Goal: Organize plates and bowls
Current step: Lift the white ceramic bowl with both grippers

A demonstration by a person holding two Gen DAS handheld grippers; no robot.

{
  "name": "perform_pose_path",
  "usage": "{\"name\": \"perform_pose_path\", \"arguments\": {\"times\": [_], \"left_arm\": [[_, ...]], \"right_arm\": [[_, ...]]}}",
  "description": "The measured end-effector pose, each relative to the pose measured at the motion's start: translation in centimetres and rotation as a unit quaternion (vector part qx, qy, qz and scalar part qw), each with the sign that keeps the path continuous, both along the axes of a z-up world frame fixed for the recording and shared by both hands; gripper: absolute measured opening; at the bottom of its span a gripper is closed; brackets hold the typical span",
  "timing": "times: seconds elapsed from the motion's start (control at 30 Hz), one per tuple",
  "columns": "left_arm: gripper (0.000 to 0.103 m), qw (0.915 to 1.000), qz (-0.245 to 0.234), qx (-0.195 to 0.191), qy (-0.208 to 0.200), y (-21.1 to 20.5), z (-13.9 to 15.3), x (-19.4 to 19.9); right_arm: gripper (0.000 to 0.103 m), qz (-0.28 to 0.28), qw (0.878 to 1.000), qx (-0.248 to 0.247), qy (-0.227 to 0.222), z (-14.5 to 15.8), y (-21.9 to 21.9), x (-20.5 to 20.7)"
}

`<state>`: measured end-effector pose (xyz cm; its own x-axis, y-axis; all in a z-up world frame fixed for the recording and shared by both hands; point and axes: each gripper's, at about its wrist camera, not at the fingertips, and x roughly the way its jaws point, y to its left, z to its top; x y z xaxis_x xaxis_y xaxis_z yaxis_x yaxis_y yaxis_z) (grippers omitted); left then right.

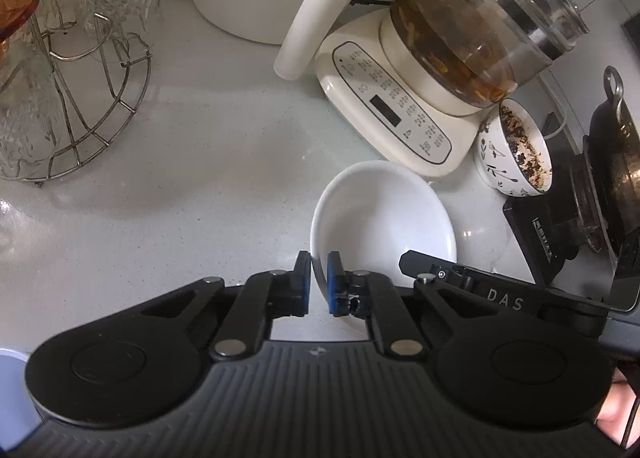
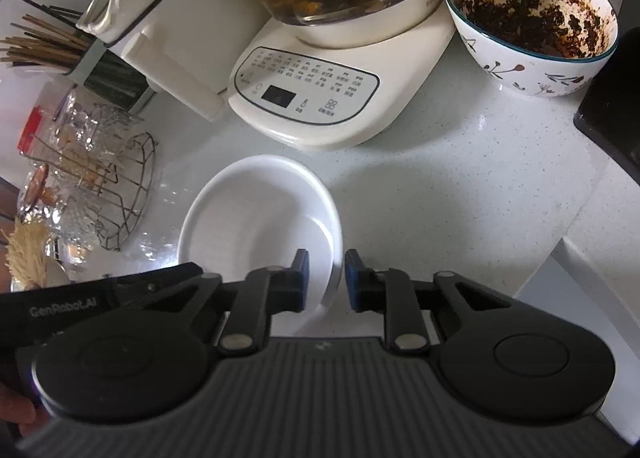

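The white plate (image 1: 384, 209), a shallow glazed dish with a raised rim, sits on the pale speckled table (image 1: 200, 177) at lower centre of the left wrist view, just in front of the cream kettle base (image 1: 396, 117) and close to a soiled patterned bowl (image 1: 516, 149) at right. The left claw (image 1: 319, 284) is closed on the plate's near-left rim, one blue pad inside the lip and the other outside, with barely any gap but the rim between them. In the right wrist view the same plate (image 2: 260, 217) lies at lower centre, and the right claw (image 2: 325, 278) straddles its near-right rim with its pads drawn close; the rim sits between them, though whether both pads press firmly I cannot quite tell from here, and it looks gripped. The plate is likely ceramic: rigid, moderately heavy for such a pinch, smooth and slippery under the pads, and liable to chip or break if it drops on the hard table or knocks the kettle base. The rim is the only sensible hold, since the flat bottom gives nothing to pinch. Two grips on opposite sides of the near edge should share the weight and stop the dish tilting or swinging. The dirty bowl looks deeper and thicker-walled, again best taken at its rim.
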<state>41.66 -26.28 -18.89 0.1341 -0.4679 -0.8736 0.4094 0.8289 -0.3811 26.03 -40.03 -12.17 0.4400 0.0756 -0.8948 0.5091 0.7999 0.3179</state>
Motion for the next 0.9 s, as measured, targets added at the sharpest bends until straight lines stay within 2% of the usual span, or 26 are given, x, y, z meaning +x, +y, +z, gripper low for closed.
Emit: {"name": "perform_pose_path", "arguments": {"times": [0.2,0.43,0.9], "left_arm": [[0.009,0.9998,0.011,-0.011,-0.009,0.4,1.3,-0.6],[0.009,0.9993,0.021,-0.013,-0.027,1.1,3.0,-1.7],[0.009,0.9982,0.044,-0.022,-0.035,5.0,5.8,-3.6]], "right_arm": [[0.018,0.008,1.0,-0.01,-0.014,1.0,0.5,-0.9],[0.018,0.018,0.998,-0.03,-0.05,3.4,1.3,-1.9],[0.019,0.05,0.995,-0.051,-0.072,5.7,5.0,-3.1]]}}
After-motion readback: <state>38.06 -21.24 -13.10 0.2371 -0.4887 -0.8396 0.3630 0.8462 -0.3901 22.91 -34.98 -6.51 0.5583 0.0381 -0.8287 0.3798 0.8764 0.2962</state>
